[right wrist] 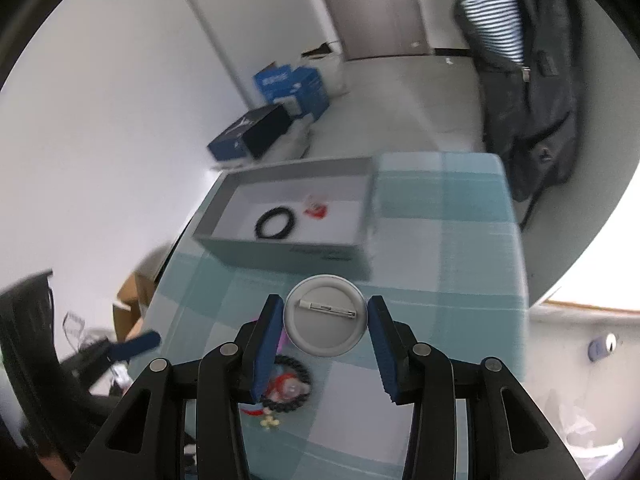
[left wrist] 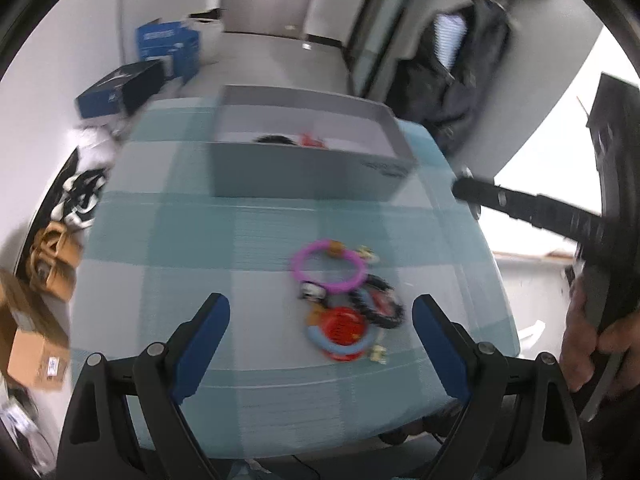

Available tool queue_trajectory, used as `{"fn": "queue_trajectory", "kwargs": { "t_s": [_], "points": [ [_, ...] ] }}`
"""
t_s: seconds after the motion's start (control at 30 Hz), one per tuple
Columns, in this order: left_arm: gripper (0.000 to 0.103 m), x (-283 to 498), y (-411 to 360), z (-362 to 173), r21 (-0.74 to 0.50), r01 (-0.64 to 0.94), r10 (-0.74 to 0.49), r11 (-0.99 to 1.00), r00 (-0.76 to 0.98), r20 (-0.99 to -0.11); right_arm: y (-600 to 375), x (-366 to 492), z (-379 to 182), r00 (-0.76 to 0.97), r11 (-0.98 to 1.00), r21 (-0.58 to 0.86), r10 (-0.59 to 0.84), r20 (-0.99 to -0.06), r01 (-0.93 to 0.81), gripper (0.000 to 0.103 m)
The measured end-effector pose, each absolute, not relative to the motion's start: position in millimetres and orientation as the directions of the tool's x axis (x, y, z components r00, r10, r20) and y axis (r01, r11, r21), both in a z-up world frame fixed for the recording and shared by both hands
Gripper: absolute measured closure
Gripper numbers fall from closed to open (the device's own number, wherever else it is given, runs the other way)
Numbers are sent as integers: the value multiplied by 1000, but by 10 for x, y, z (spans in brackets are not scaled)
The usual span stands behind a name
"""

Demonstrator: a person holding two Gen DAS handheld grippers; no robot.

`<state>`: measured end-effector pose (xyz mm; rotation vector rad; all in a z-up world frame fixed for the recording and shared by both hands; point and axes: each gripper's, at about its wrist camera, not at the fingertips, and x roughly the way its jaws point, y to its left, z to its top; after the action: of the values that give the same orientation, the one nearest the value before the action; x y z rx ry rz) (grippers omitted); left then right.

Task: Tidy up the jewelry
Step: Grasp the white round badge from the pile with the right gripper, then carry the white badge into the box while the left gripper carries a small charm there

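My right gripper [right wrist: 325,316] is shut on a round white pin badge [right wrist: 325,330], its back and pin bar facing me, held above the teal checked tablecloth [right wrist: 440,248] short of the grey box [right wrist: 288,250]. The box holds a black bead bracelet [right wrist: 275,222] and a small red item [right wrist: 316,208]. My left gripper [left wrist: 320,320] is open and empty, low over the table. Ahead of it lies a heap of jewelry: a purple ring [left wrist: 328,266], a black bead bracelet [left wrist: 378,306] and a red and blue round piece [left wrist: 340,330]. The grey box [left wrist: 308,176] stands beyond.
Blue and black cartons [right wrist: 276,120] and brown cardboard boxes [left wrist: 32,340] lie on the floor at the left. A dark jacket [right wrist: 524,80] hangs at the back right. The right gripper's arm [left wrist: 528,208] shows at the right of the left wrist view.
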<state>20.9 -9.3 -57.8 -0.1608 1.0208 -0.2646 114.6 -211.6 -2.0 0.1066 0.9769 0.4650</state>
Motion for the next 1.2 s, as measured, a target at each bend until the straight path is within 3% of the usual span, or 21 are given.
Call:
{"fn": "queue_trajectory", "kwargs": {
  "t_s": [0.4,0.47,0.53,0.6,0.77,0.83,0.97,1.2],
  "points": [
    [14,343,-719,-689,-91,257,-209,962,480,-852,-2552,1133,134,523,910,328,415,-745,-254,61],
    [23,344,-774,-723,-45,255,-170,966,491,-854,-2584,1131,136,524,911,331,413,-745,-247,61],
    [27,346,-808,-765,-4,255,-134,967,496,-858,-2656,1127,139,527,910,338,414,-742,-238,61],
    [38,347,-837,-790,9,250,-122,968,502,-856,-2720,1122,154,529,910,344,414,-740,-231,61],
    [47,324,-852,-834,36,258,-101,965,497,-862,-2800,1092,188,535,903,367,427,-729,-222,61],
    [67,323,-845,-831,49,262,-92,964,501,-861,-2802,1083,200,536,901,372,433,-725,-225,61],
    [89,370,-830,-804,4,265,-132,964,495,-859,-2802,1077,218,538,898,375,438,-720,-229,61],
    [90,383,-774,-697,-102,268,-229,958,499,-836,-2804,1077,214,536,897,382,440,-720,-222,61]
  ]
}}
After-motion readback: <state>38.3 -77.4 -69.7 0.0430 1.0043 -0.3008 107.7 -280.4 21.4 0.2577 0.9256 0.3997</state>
